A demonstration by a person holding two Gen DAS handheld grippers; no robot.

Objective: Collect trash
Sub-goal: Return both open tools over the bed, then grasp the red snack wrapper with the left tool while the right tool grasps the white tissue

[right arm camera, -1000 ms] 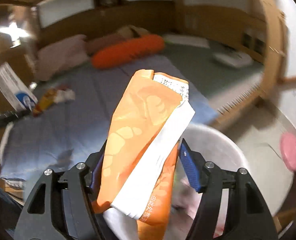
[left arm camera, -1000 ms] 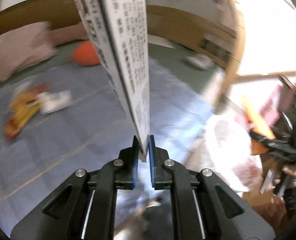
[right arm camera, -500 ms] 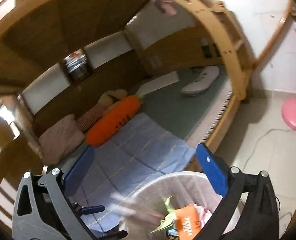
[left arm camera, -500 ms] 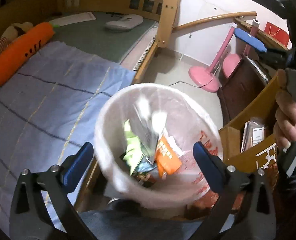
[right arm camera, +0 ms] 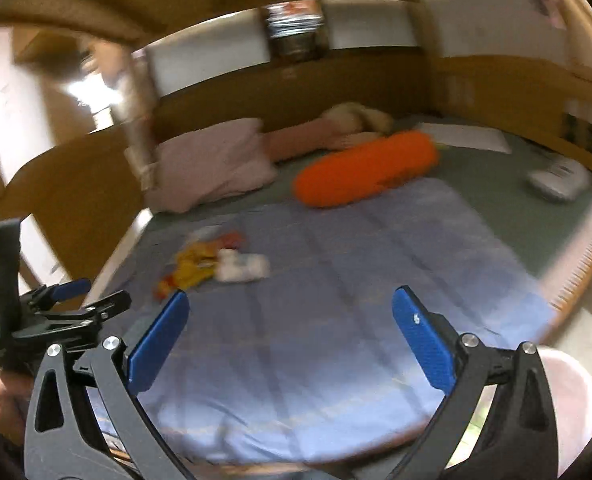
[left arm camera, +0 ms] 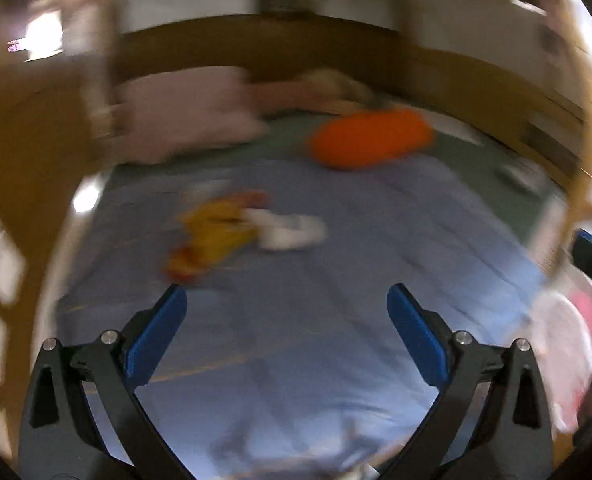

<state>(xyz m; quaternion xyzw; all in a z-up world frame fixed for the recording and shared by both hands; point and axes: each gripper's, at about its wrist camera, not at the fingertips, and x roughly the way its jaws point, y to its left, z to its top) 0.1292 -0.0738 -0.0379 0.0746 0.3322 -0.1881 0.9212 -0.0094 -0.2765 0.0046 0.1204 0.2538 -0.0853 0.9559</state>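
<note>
A yellow and red wrapper [left arm camera: 212, 236] and a white packet [left arm camera: 292, 230] lie side by side on the blue blanket [left arm camera: 335, 320], blurred by motion. My left gripper [left arm camera: 286, 296] is open and holds nothing, short of that litter. The right wrist view shows the same wrapper [right arm camera: 194, 264] and packet [right arm camera: 242, 266] beyond my right gripper [right arm camera: 290, 296], which is also open and holds nothing. My left gripper [right arm camera: 68, 300] appears at that view's left edge, held by a hand. The white-lined trash bin [left arm camera: 563, 352] [right arm camera: 571, 392] stands beside the bed at the lower right.
An orange carrot-shaped cushion [right arm camera: 367, 168] and a pink pillow [right arm camera: 212, 168] lie at the head of the bed. A white object [right arm camera: 557, 178] rests on the green sheet at the far right. A wooden bed frame [right arm camera: 76, 184] rings the mattress.
The left gripper let go of a white printed box and the right of an orange packet; both opened wide over the bin, then swung back to face the bed.
</note>
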